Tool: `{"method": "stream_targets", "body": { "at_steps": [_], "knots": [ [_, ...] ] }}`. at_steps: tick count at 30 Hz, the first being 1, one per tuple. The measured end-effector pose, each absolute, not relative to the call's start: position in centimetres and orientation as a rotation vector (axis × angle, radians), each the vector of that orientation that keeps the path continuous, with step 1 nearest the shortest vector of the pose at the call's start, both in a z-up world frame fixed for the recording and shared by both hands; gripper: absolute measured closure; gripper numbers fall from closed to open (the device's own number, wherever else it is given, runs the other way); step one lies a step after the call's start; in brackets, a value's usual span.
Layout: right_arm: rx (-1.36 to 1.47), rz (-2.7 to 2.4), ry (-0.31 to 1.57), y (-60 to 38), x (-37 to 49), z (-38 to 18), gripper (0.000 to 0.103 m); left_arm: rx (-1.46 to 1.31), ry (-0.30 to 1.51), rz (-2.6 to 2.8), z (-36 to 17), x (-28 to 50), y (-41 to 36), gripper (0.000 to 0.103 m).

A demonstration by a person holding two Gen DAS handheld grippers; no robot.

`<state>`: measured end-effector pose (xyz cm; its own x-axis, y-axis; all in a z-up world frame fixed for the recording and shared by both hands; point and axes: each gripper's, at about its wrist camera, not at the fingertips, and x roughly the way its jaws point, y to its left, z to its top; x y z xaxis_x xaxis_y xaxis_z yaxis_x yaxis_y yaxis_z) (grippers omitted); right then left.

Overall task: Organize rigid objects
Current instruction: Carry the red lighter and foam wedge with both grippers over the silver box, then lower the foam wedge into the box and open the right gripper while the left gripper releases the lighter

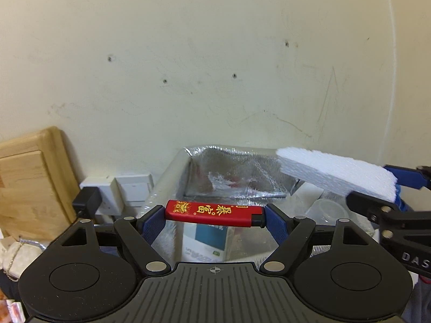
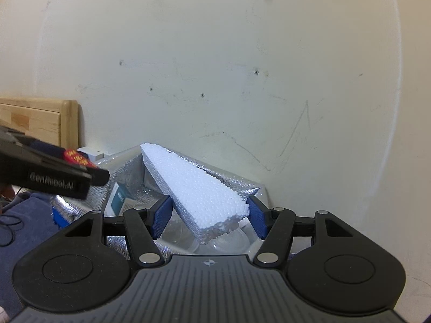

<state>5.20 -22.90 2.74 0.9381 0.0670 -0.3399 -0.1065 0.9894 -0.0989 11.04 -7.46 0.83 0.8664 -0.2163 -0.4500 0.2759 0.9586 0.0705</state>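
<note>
While carried above the foil-lined bag [image 1: 234,177], held endwise across the left gripper [image 1: 214,215]: a red lighter [image 1: 212,212], jaws clamped on its two ends. Likely light, stiff, slick plastic; safer gripped across the flat sides than end to end, where a small slip could pop it free. Below in the bag, a blue-and-white carton [image 1: 207,242] and a clear plastic cup [image 1: 327,211]. Further right, pinched in the right gripper [image 2: 207,215]: a white foam block [image 2: 199,188], tilted, jaws closed on its near end. Probably featherlight, crumbly, easily dented; best taken gently across the broad faces.
</note>
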Motion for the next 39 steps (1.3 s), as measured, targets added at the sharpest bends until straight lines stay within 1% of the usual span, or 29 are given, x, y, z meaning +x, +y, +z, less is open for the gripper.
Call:
{"method": "stream_targets", "body": {
  "at_steps": [12, 22, 39],
  "knots": [
    [-0.133, 0.083, 0.422, -22.8, 11.6, 2.2, 0.046, 0.167, 0.528, -0.263, -0.9, 15.4, -9.6, 0.023],
    [-0.123, 0.060, 0.521, -23.4, 15.7, -0.1, 0.046, 0.185, 0.604, -0.264, -2.8, 18.1, -10.4, 0.023],
    [-0.192, 0.039, 0.595, -22.7, 18.0, -2.3, 0.045, 0.219, 0.595, -0.249, -3.9, 18.5, -11.2, 0.023]
  ]
}}
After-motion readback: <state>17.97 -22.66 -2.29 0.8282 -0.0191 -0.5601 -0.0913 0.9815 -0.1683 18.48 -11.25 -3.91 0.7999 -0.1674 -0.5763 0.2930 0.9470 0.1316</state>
